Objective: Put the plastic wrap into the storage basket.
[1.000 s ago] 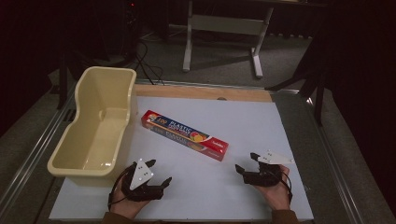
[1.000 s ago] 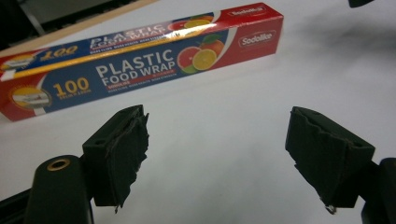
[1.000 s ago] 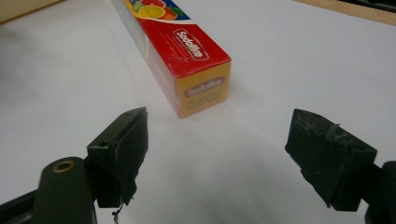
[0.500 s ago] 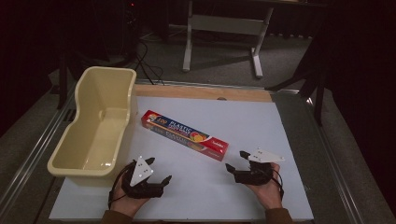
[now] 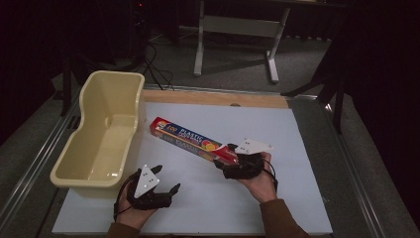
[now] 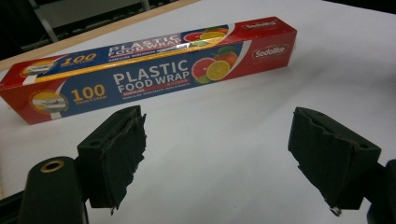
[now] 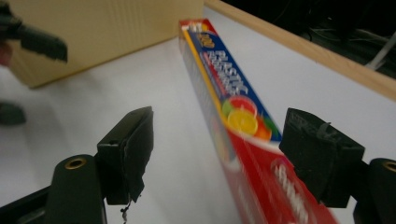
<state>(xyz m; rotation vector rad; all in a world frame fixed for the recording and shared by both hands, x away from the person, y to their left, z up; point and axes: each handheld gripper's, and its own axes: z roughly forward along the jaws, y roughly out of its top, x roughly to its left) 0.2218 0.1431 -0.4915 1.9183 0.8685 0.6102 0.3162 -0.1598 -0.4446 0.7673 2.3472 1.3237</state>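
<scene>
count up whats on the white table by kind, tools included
plastic wrap box: 1
cream tub: 1
handheld tools: 2, the left tool and the right tool
total: 4

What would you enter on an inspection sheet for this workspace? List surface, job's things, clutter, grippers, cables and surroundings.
Surface: white board with a wooden strip along the far edge.
Job's things: plastic wrap box lying flat on the board; cream tub at the left.
Clutter: nothing seen.
Grippers: left gripper open, off the box; right gripper open, jaws just closing around the box's red end, not yet pressing.
Cables: black cables on the floor.
Surroundings: dark room, grey table frame behind.
</scene>
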